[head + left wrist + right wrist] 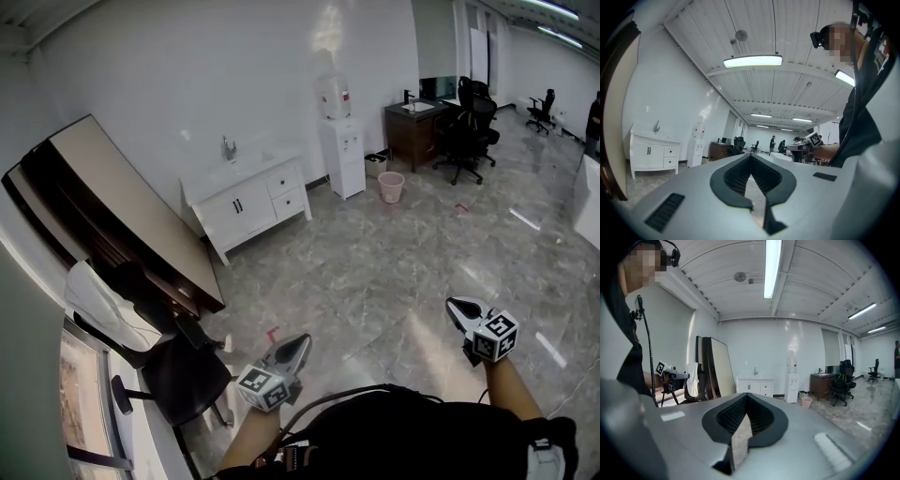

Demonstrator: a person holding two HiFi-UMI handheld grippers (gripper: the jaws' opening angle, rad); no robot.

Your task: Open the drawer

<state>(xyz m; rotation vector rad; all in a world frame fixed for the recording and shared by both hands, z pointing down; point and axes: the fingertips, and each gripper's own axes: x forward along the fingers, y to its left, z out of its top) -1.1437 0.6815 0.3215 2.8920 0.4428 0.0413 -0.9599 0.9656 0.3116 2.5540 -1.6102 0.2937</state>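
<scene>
A white cabinet (246, 202) stands against the far wall, with two doors on its left and two shut drawers (285, 191) on its right. It also shows far off in the left gripper view (650, 155) and in the right gripper view (754, 386). My left gripper (300, 343) and my right gripper (456, 306) hang over the floor, well short of the cabinet and pointing toward it. The left gripper (751, 156) is shut with nothing between its jaws. My right gripper (746, 395) also has its tips together and is empty.
Right of the cabinet stand a white water dispenser (340, 142), a pink bin (391, 186), a brown desk (415, 129) and black office chairs (469, 131). Large boards (122, 211) lean on the left wall, with a black chair (183, 375) near my left arm. Glossy marble floor (375, 272) lies ahead.
</scene>
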